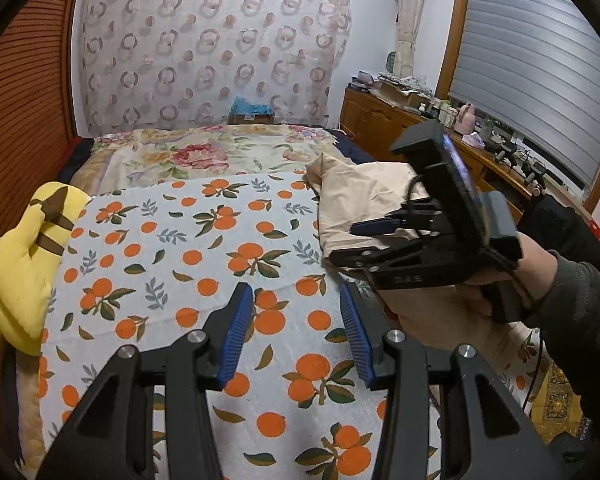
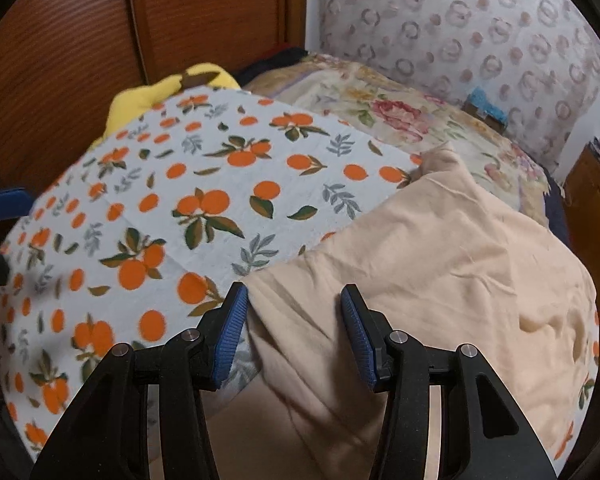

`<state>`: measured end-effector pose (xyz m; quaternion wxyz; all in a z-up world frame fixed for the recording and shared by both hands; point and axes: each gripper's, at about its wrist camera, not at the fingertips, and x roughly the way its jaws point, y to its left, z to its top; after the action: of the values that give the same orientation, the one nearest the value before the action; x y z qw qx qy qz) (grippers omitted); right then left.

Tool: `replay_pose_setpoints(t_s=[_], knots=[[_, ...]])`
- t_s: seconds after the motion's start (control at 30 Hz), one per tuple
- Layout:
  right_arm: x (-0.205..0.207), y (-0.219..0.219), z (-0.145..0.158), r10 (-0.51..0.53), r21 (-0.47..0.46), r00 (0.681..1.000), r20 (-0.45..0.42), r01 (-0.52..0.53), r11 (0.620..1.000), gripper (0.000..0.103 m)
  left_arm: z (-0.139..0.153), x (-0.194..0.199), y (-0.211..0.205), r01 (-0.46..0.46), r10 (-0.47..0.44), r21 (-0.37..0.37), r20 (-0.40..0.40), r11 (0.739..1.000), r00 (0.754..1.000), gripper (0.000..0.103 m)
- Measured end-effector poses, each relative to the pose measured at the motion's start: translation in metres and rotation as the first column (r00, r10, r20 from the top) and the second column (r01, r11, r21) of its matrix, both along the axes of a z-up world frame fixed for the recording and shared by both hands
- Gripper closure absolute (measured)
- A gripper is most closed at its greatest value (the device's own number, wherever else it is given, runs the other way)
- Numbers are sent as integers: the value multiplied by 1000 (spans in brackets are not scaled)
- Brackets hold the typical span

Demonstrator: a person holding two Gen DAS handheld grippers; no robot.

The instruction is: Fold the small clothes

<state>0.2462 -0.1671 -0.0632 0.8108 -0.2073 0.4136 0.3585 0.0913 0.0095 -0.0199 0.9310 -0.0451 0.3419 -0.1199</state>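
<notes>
Orange-print sheet (image 1: 204,264) taken as landmark; it covers the near part of the bed, with a floral quilt (image 1: 204,152) beyond it and a yellow plush toy (image 1: 24,256) off its left edge. The task item, a peach garment (image 2: 440,264), lies crumpled on the sheet's right side, one end running toward the quilt and the other draping over the sheet's near edge. Long axis judged roughly near-to-far along that right side; the bunched, pointed end (image 2: 440,160) faces the quilt. Garment type cannot be told. Right gripper (image 2: 294,332) is directly over the garment's near left margin, jaws partly open, cloth showing in the gap but pads not pressing it. Left gripper (image 1: 296,332) hovers over bare sheet left of the garment, jaws likewise partly open, nothing between them. Right hand (image 1: 480,280) is clearly the nearer; the garment lies to the left gripper's right. Likely next need: seize the near edge and spread the piece flat.
</notes>
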Motion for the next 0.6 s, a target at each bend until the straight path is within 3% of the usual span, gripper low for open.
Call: replay_pose_setpoints(t_s=[0.3, 0.33, 0.37, 0.4, 0.5, 0.6], knots=[[-5, 11, -9, 38, -65, 998, 58, -34, 997, 54, -8, 2, -3, 4, -4, -18, -19, 1000, 1000, 59], [-6, 11, -9, 51, -68, 997, 65, -47, 997, 64, -9, 2, -3, 4, -4, -19, -20, 1000, 1000, 59], [-8, 11, -9, 63, -64, 996, 62, -59, 996, 87, -10, 2, -4, 4, -4, -18, -22, 1000, 1000, 59], [-9, 12, -9, 66, -88, 994, 88, -58, 994, 96, -10, 2, -5, 4, -5, -15, -23, 1000, 1000, 59], [-8, 6, -1, 72, -97, 991, 115, -61, 993, 97, -11, 1, -5, 6, -7, -13, -24, 1000, 1000, 59], [5, -19, 34, 2, -11, 987, 163, 0, 1000, 98, -13, 1, -6, 5, -5, -15, -27, 1000, 1000, 59]])
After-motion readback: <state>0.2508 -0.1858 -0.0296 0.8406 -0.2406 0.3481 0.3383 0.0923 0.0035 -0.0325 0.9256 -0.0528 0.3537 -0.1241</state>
